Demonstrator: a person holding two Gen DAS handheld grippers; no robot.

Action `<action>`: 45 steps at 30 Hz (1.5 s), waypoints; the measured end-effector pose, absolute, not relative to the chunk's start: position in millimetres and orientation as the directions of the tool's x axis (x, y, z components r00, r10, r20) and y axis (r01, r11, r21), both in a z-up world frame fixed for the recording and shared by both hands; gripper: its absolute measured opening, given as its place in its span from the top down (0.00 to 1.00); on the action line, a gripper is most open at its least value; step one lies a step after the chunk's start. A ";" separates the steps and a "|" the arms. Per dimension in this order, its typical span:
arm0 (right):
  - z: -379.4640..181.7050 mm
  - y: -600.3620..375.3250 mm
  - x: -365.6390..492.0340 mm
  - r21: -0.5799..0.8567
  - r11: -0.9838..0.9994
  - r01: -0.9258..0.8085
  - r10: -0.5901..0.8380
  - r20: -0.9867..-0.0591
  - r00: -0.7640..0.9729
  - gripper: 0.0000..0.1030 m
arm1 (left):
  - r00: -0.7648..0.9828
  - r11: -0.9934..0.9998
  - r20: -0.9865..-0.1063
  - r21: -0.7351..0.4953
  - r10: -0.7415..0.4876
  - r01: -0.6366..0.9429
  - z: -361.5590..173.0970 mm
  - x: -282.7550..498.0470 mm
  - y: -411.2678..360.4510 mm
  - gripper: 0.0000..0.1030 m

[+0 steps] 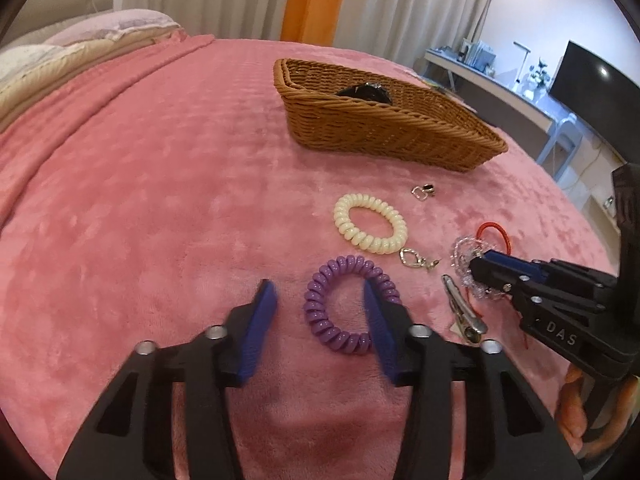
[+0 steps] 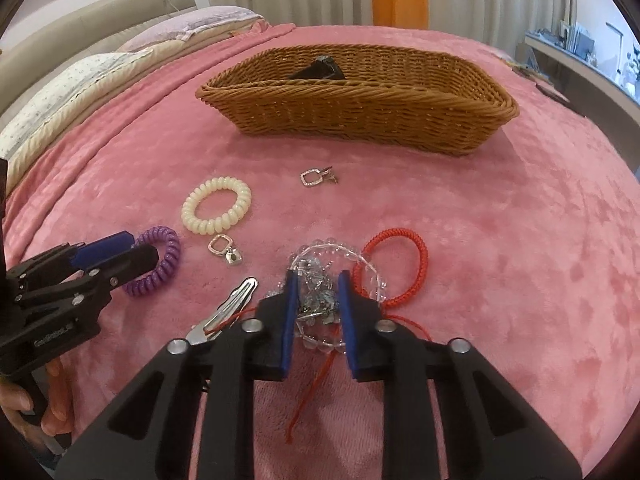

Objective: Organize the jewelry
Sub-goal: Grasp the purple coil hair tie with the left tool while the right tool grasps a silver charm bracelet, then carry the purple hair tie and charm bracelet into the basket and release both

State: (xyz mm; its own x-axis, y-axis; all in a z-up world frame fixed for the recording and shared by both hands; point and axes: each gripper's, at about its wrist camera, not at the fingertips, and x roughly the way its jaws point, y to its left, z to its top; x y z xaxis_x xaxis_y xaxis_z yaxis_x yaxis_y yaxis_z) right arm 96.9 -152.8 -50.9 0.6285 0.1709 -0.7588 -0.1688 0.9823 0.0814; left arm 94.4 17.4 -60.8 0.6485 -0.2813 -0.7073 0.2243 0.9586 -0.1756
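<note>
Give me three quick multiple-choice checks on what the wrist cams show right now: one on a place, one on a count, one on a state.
1. Where does the purple coil tie lie?
A. In the basket
B. On the pink blanket at the left gripper's fingers
C. On the pillow

2. How many spiral coil ties lie on the blanket?
A. One
B. Two
C. Four

3. How does the right gripper stand?
A. Open, its fingers on either side of the clear bead bracelet
B. Shut on the red cord bracelet
C. Inside the basket

Answers:
1 B: the left gripper has one finger over the tie's ring.
2 B: only the purple tie and the cream coil tie show.
3 A: a gap shows between the fingers, with the clear bead bracelet in it; the red cord bracelet lies beside it and the basket is far off.
</note>
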 end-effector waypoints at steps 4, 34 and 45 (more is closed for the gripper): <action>-49.3 -153.6 94.3 0.084 0.981 -0.173 0.177 -0.749 0.639 0.94 | 0.652 0.963 -0.711 -0.161 -0.264 0.215 -60.7 94.2 16.4 0.84; 39.4 -197.4 61.5 0.213 0.961 -0.176 0.264 -0.526 0.809 0.94 | 0.792 0.943 -0.514 -0.207 -0.330 0.259 14.3 69.6 26.4 0.92; 104.9 -200.7 111.9 0.063 0.980 -0.188 0.197 -0.415 0.888 0.94 | 0.842 0.945 -0.430 -0.178 -0.327 0.276 79.5 122.3 -4.7 0.92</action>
